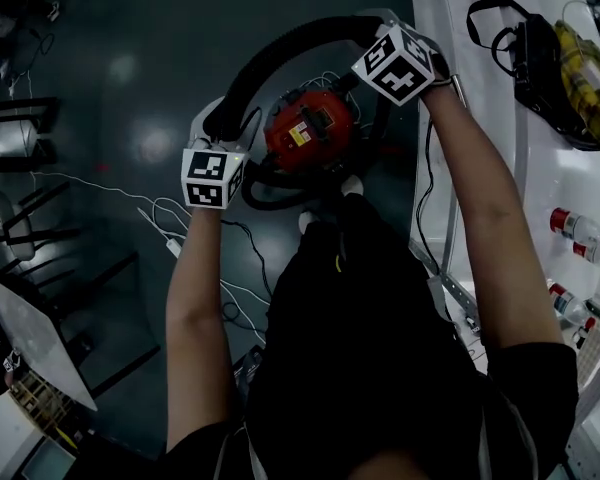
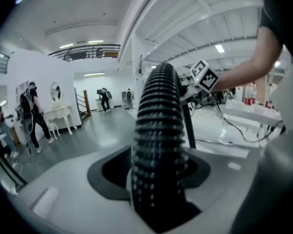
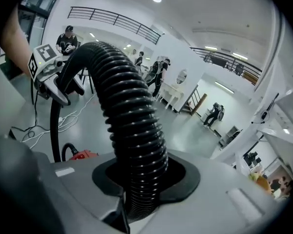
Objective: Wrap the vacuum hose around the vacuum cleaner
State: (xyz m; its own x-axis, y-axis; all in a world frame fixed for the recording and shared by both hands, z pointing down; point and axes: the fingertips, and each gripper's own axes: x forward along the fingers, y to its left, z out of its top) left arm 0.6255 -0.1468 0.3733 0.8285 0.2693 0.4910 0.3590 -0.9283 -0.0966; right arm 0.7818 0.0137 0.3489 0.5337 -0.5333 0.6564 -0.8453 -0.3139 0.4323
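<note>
A red vacuum cleaner (image 1: 310, 128) stands on the dark floor in front of the person's feet. Its black ribbed hose (image 1: 280, 43) arches over it from one gripper to the other. My left gripper (image 1: 223, 120) is at the hose's left end, low beside the vacuum. The hose (image 2: 156, 130) runs between its jaws with dark gaps on both sides, so it is open. My right gripper (image 1: 382, 26) is above and right of the vacuum, shut on the hose (image 3: 132, 126). A sliver of the red body (image 3: 80, 155) shows below it.
A white table (image 1: 480, 118) runs along the right with a black bag (image 1: 540, 58) and red-capped bottles (image 1: 580, 233) on it. White cables (image 1: 160, 208) trail over the floor at the left. Dark chair frames (image 1: 30, 118) stand further left. People (image 2: 31, 116) walk in the distance.
</note>
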